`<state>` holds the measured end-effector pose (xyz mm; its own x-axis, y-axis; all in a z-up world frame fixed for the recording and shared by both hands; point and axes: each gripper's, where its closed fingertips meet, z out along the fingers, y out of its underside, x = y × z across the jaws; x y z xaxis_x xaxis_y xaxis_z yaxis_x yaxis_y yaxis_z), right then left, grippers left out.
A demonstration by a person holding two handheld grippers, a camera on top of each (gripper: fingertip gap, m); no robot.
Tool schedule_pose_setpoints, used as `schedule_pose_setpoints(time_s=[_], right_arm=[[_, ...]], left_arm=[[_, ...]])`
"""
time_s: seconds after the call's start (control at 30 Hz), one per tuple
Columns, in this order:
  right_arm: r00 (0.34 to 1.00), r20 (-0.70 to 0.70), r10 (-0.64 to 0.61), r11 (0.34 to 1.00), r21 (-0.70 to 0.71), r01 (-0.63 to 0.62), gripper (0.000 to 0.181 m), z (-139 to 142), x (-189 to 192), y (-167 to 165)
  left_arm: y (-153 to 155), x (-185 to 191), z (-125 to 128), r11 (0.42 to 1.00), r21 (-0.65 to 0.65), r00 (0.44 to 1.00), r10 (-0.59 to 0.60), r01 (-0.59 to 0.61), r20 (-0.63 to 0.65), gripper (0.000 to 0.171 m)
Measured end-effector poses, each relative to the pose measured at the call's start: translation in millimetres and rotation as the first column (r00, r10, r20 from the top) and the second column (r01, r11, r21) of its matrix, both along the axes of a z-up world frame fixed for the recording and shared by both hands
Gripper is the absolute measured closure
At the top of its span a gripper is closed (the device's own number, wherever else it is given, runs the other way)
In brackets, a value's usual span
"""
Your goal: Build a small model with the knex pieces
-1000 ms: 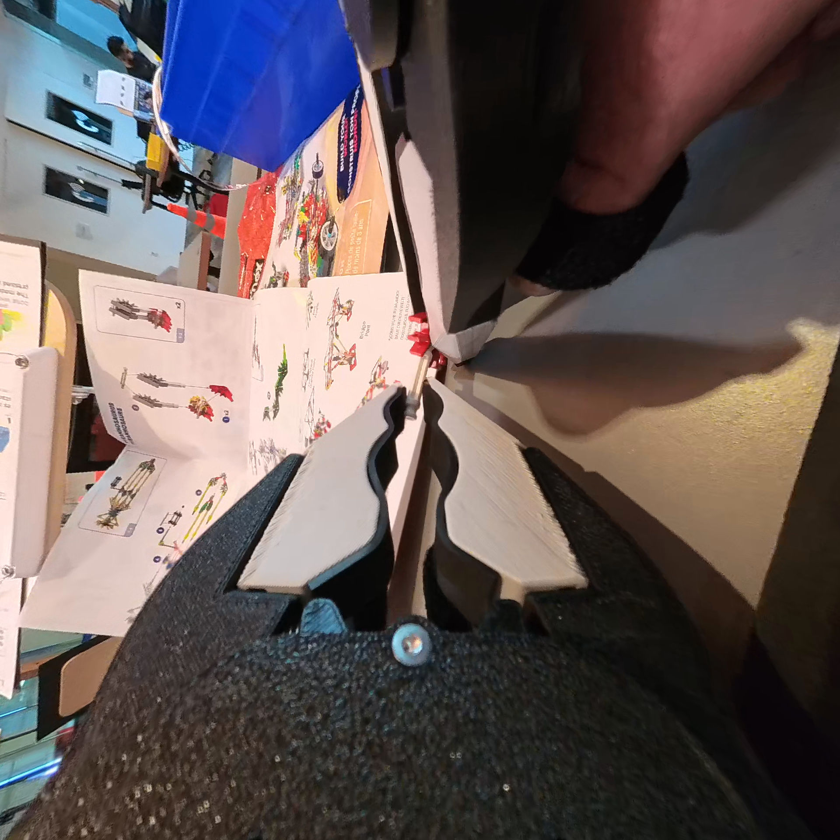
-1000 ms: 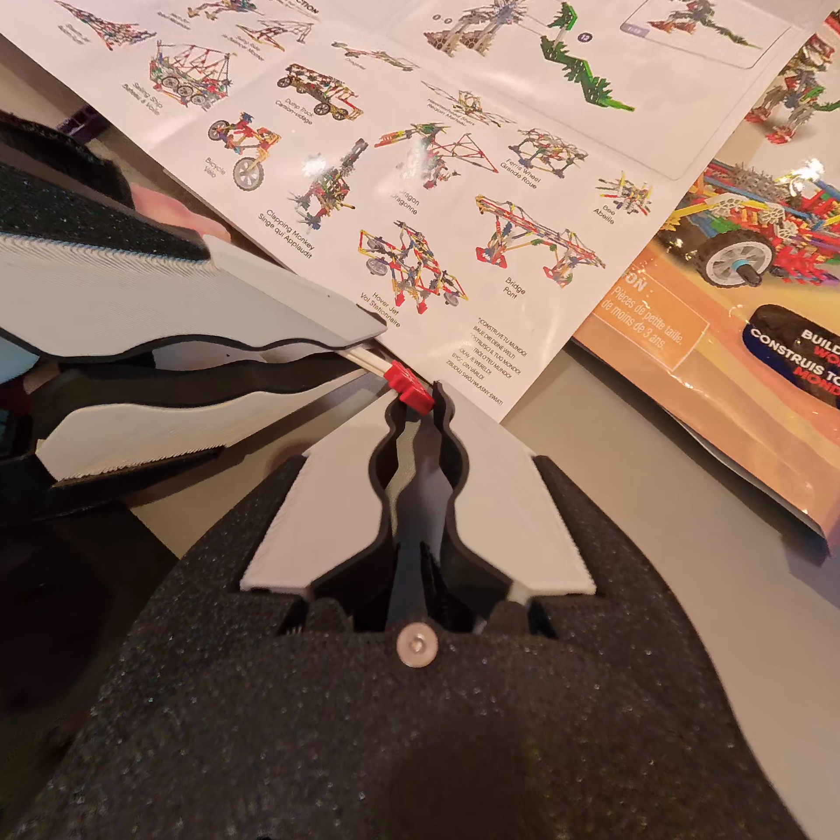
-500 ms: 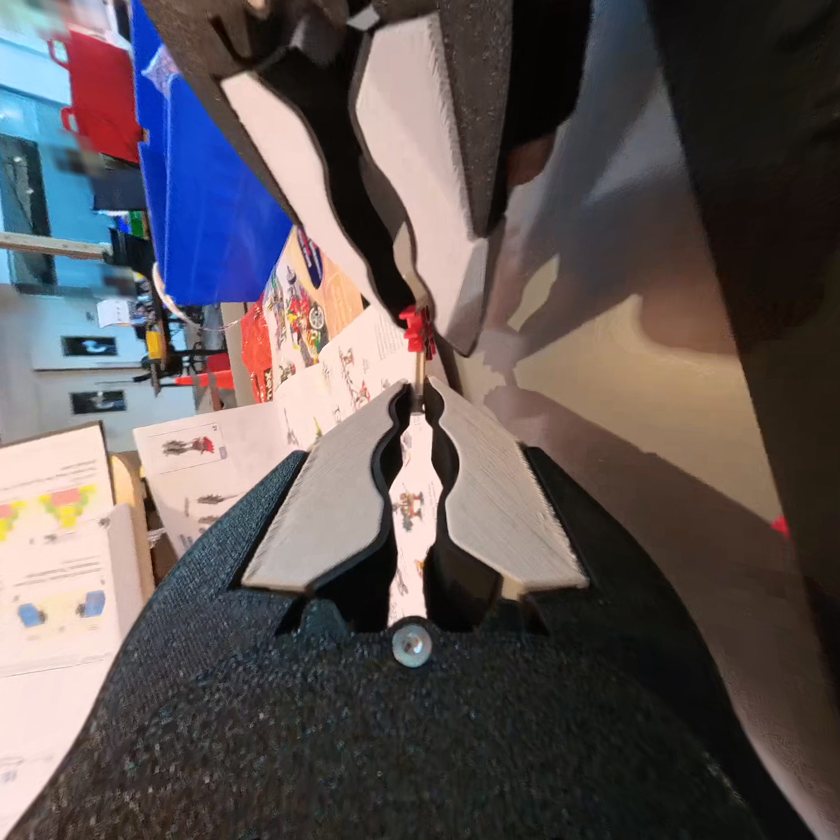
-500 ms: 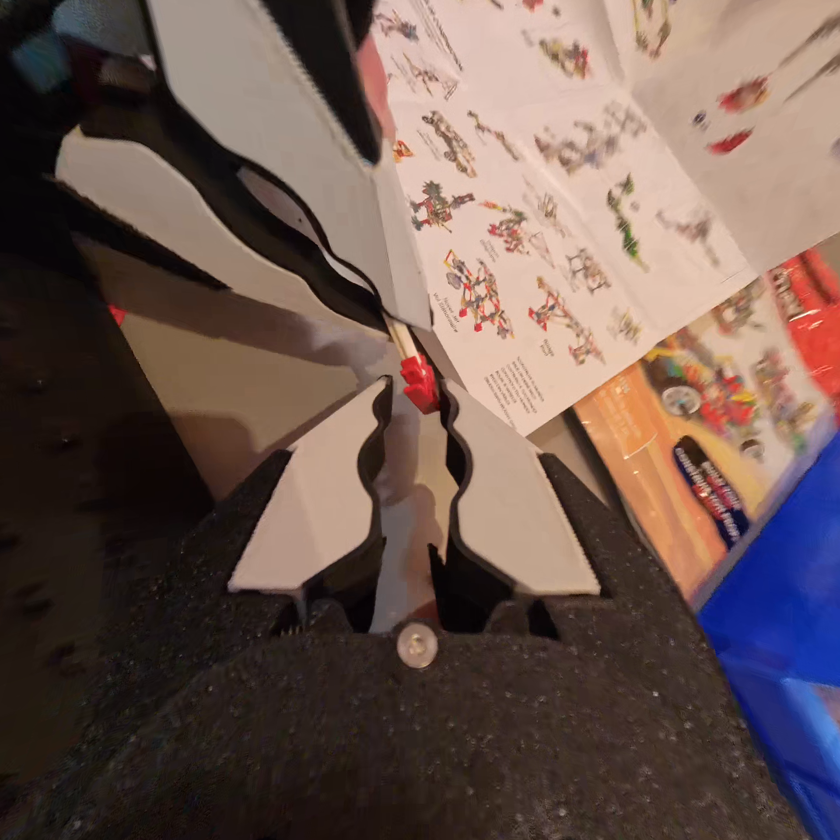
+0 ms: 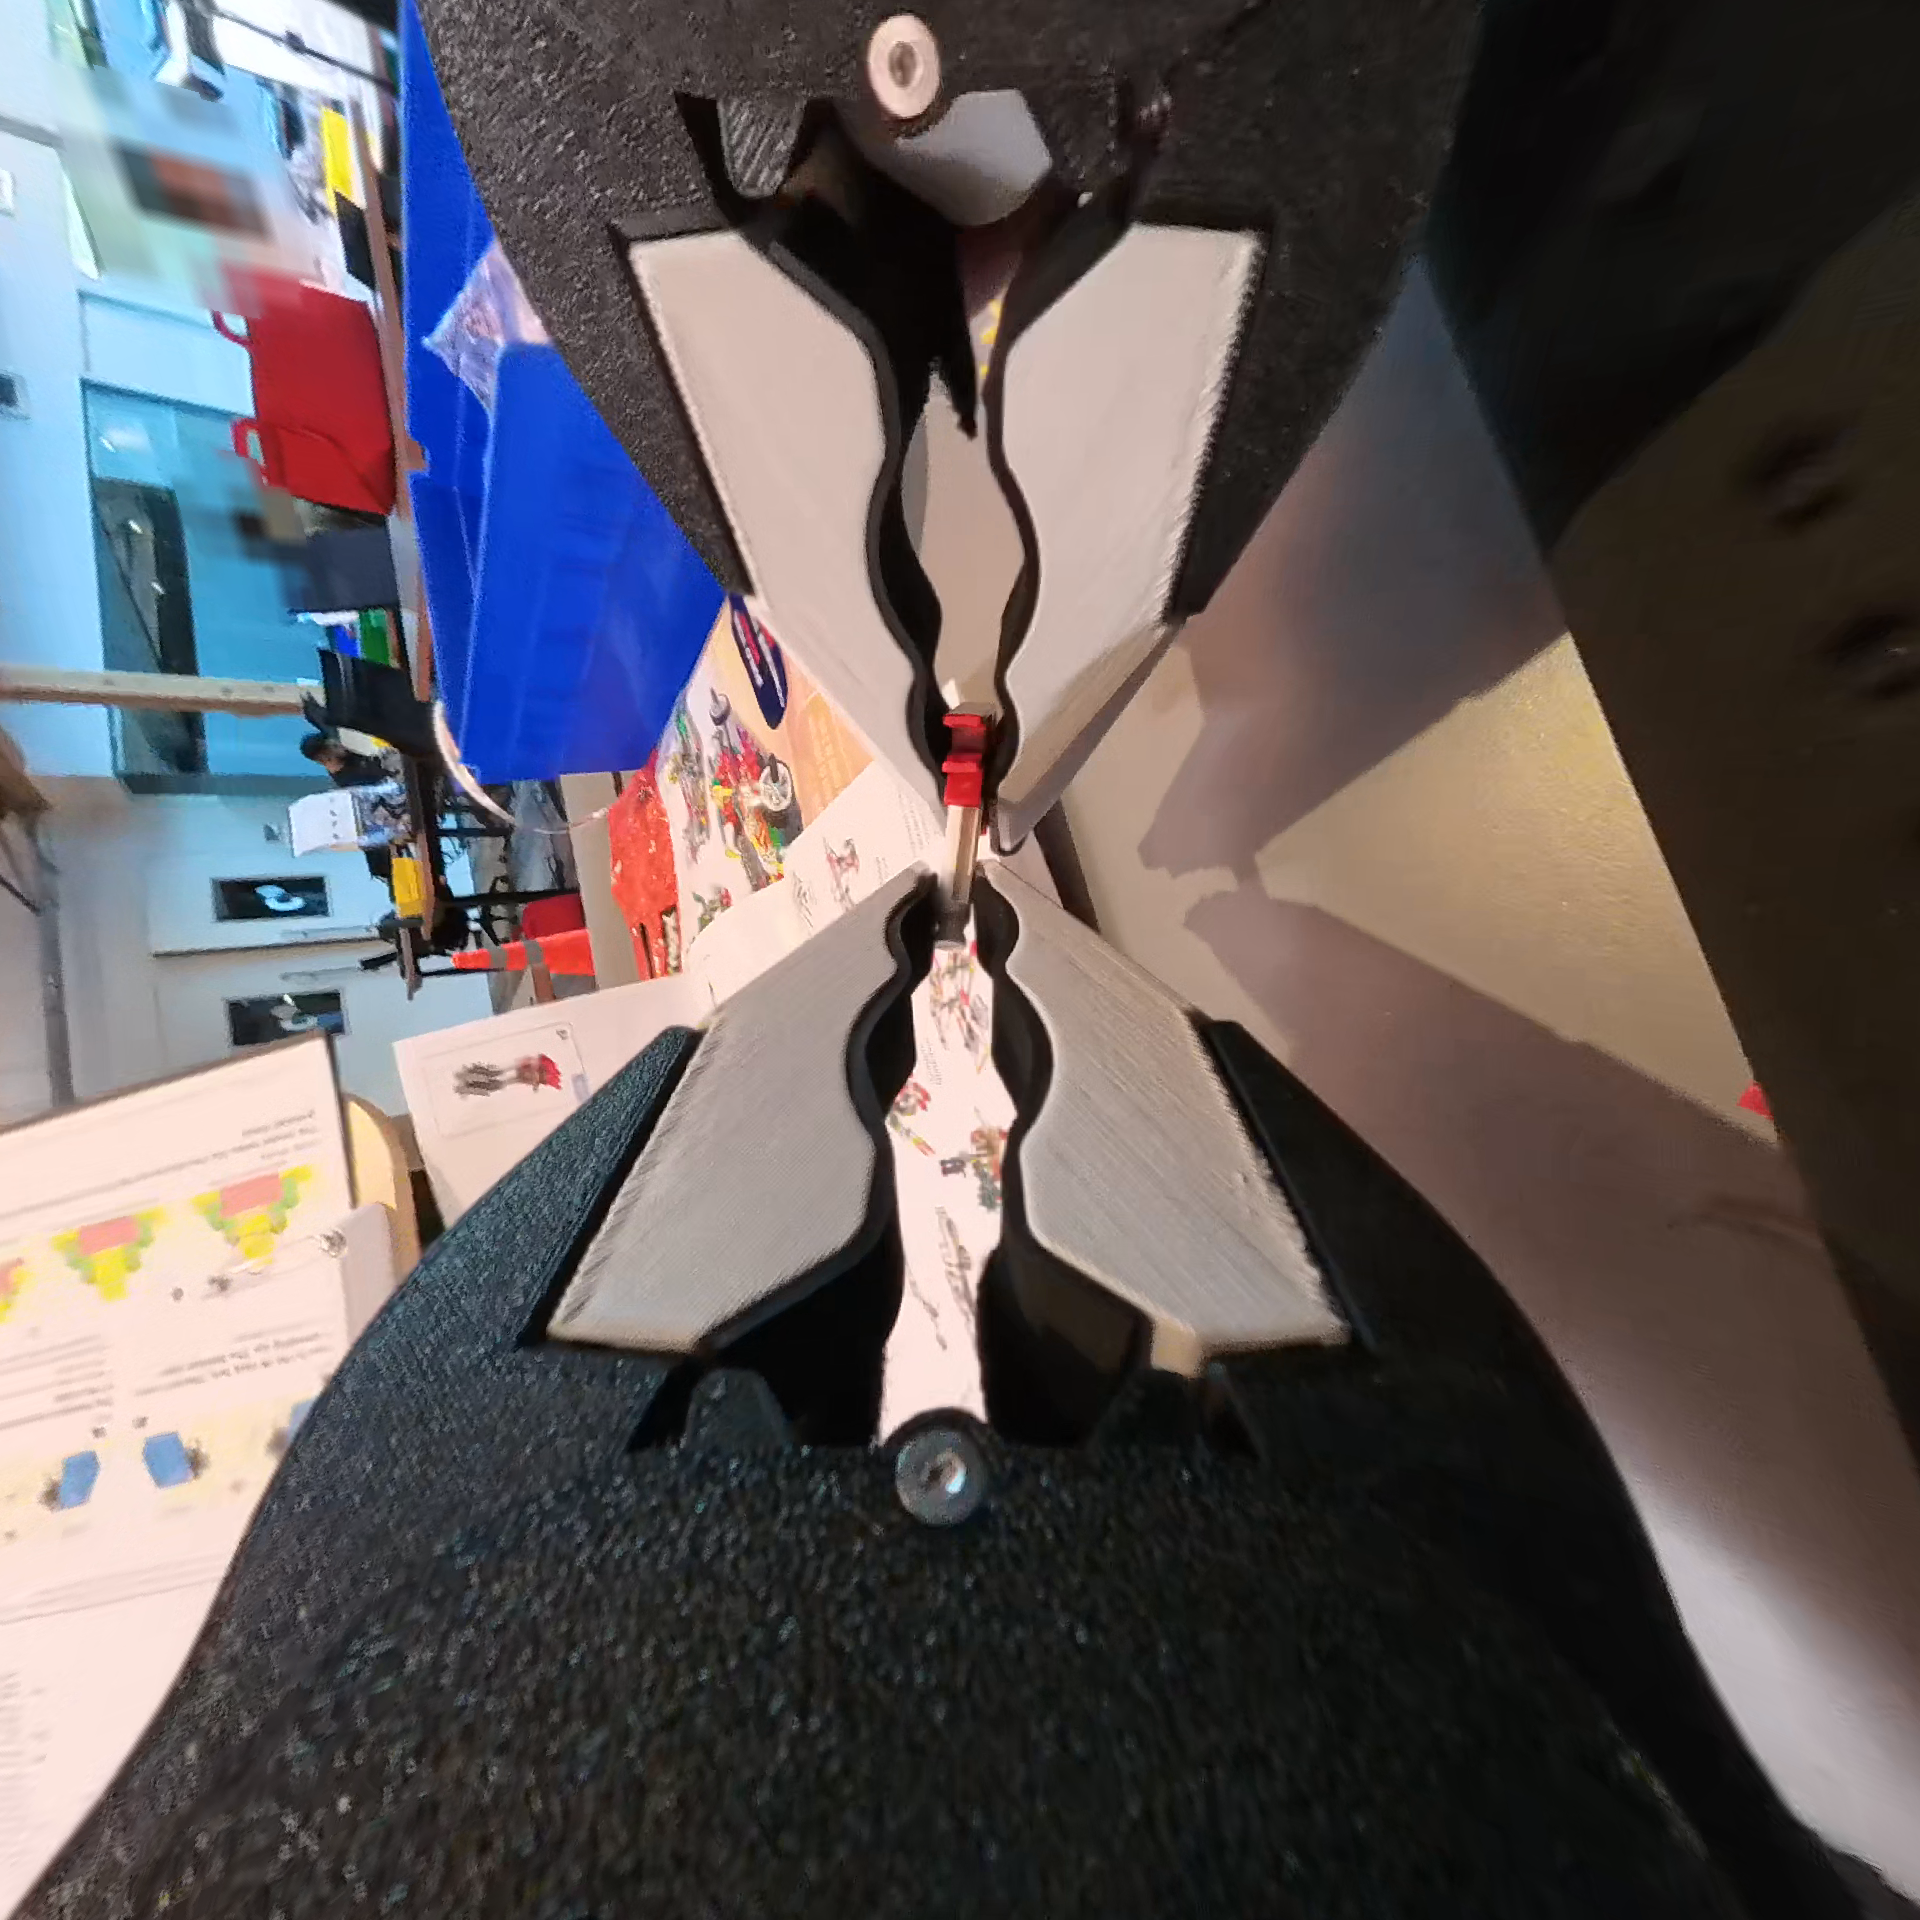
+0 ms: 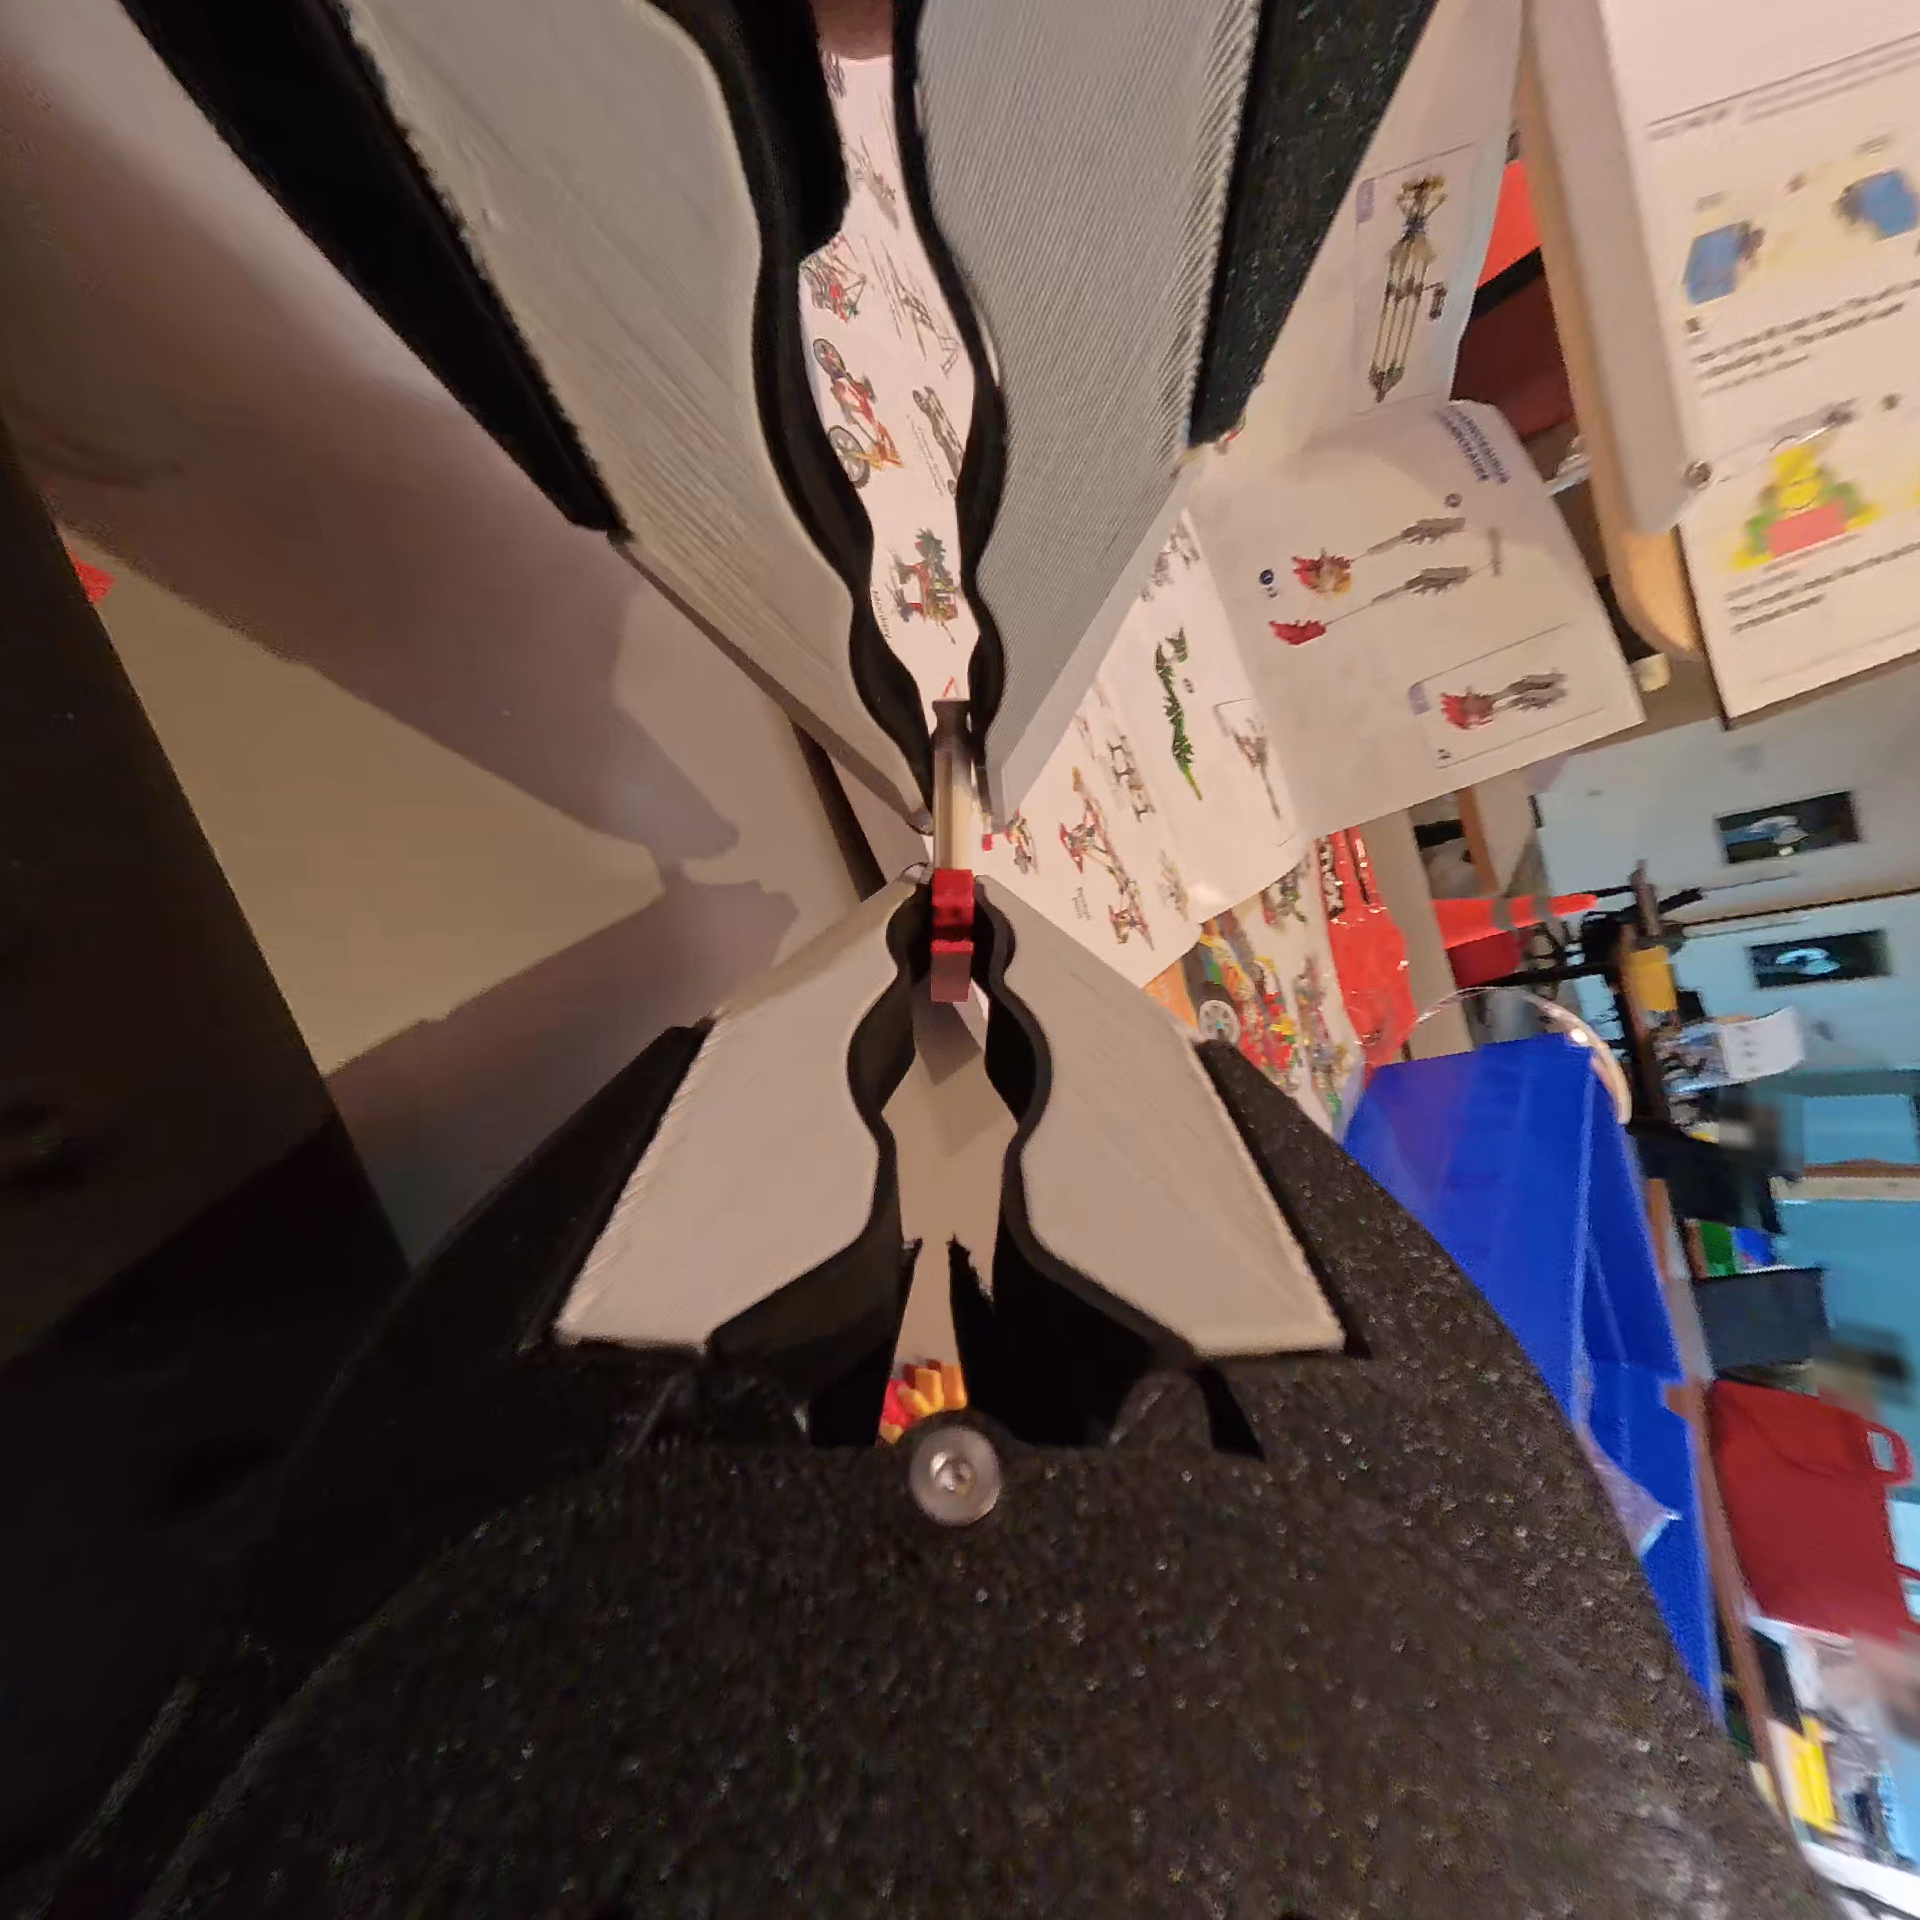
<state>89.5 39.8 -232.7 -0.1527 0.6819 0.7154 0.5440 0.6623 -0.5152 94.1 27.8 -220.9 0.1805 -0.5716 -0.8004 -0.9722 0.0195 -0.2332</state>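
The pale beige tabletop (image 5: 1475, 852) runs behind both claws, which meet nose to nose above it. Beyond the tips, on the far side from the person, lies a large white folded instruction sheet (image 6: 1340, 644) printed with small coloured toy models, and past that a glossy orange bag of toy building pieces (image 5: 769, 748). Farther out again is a bright blue plastic bin (image 5: 561, 582).

The left gripper (image 5: 956, 914) has its pale ribbed fingers pressed nearly together, pinching the lower end of a thin white plastic rod (image 5: 958, 862). In the right wrist view this rod (image 6: 948, 800) runs straight from the opposite claw's tips into this one's.

The right gripper (image 6: 951, 914) is likewise closed to a narrow slit, clamping a small red plastic connector piece (image 6: 948, 930). Seen from the left wrist view, that connector (image 5: 964, 758) sits at the rod's far end, touching it end to end and in line.

Judging from this, rod and connector look aligned and at least partly seated; whether the joint is fully snapped home cannot be told, since the fingertips hide it.
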Motion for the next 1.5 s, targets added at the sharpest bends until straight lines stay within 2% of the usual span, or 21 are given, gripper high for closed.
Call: schedule_pose_setpoints(time_s=[0.1, 0.23, 0.3, 0.4, 0.47, 0.77, 1.0, 1.1, 1.5], right_arm=[[0.999, -0.024, -0.025, 1.0, -0.018, 0.025, 0.178, 0, -2, 0], [0.998, -0.04, -0.056, 0.996, -0.066, 0.054, 0.178, -3, -2, 0], [0.996, -0.046, -0.075, 0.992, -0.104, 0.07, 0.178, -5, -2, 1], [0.991, -0.057, -0.119, 0.974, -0.203, 0.105, 0.178, -5, -1, 5], [0.985, -0.078, -0.152, 0.95, -0.286, 0.124, 0.177, -2, 0, 7], [0.959, -0.099, -0.265, 0.84, -0.512, 0.179, 0.176, 2, 0, 22], [0.952, -0.069, -0.299, 0.753, -0.629, 0.191, 0.175, -3, 1, 29], [0.946, -0.071, -0.316, 0.714, -0.674, 0.189, 0.181, -2, 1, 32], [0.945, -0.07, -0.32, 0.728, -0.657, 0.197, 0.178, -3, 0, 35]], left_arm=[[2, 3, -3, 0.999, 0.026, 0.999, 0.03, -0.031, 0.035, 0.165], [3, 3, -6, 0.995, 0.044, 0.99, 0.088, -0.094, 0.112, 0.169], [4, 4, -8, 0.99, 0.04, 0.979, 0.127, -0.135, 0.162, 0.17], [8, 3, -9, 0.977, 0.09, 0.972, 0.178, -0.194, 0.156, 0.17], [11, 4, -6, 0.966, 0.101, 0.954, 0.212, -0.237, 0.211, 0.17], [30, 3, 3, 0.924, 0.154, 0.918, 0.305, -0.349, 0.253, 0.168], [40, 3, -1, 0.91, 0.173, 0.914, 0.334, -0.377, 0.232, 0.168], [43, 2, -1, 0.903, 0.19, 0.914, 0.347, -0.387, 0.212, 0.171], [44, -1, -1, 0.913, 0.189, 0.925, 0.326, -0.361, 0.193, 0.171]])
